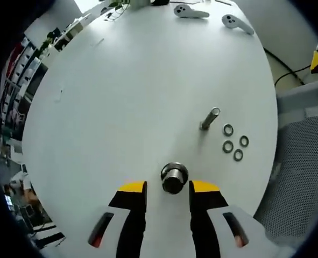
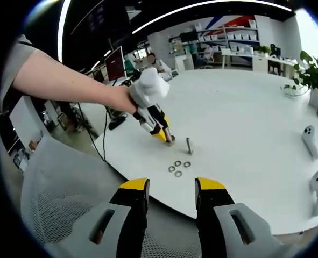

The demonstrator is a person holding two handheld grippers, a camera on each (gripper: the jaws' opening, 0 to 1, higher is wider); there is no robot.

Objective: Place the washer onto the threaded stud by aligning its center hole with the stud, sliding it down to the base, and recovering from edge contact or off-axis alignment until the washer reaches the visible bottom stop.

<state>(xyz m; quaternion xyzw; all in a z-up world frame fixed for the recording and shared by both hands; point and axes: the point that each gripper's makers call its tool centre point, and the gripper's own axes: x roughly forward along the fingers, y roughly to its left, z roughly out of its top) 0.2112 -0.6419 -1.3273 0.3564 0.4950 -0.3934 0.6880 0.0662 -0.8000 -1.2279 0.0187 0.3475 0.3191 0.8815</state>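
Left tool (image 1: 168, 189): jaws apart, straddling a short round metal base (image 1: 174, 178) that stands on the white worktop (image 1: 121, 97); whether the jaws touch it I cannot tell. In the right gripper view the same left tool (image 2: 167, 137) is down at the worktop, held by a person's hand (image 2: 148, 88), just beside the stud.

Right tool (image 2: 170, 188): jaws spread, nothing between them, hanging off the worktop edge above a mesh chair (image 2: 56, 177), well apart from the parts.

Threaded stud (image 1: 209, 119) stands upright and bare on the worktop, no washer on it. Four washers (image 1: 234, 143) lie flat in a loose cluster just beside the stud, none lifted.

Two white controllers (image 1: 212, 15) lie at the far side of the worktop.

Progress: judged at the very start. No washer picked, aligned or threaded. All left: pick one washer, centre its hole over the stud tip, slide it to the bottom stop.
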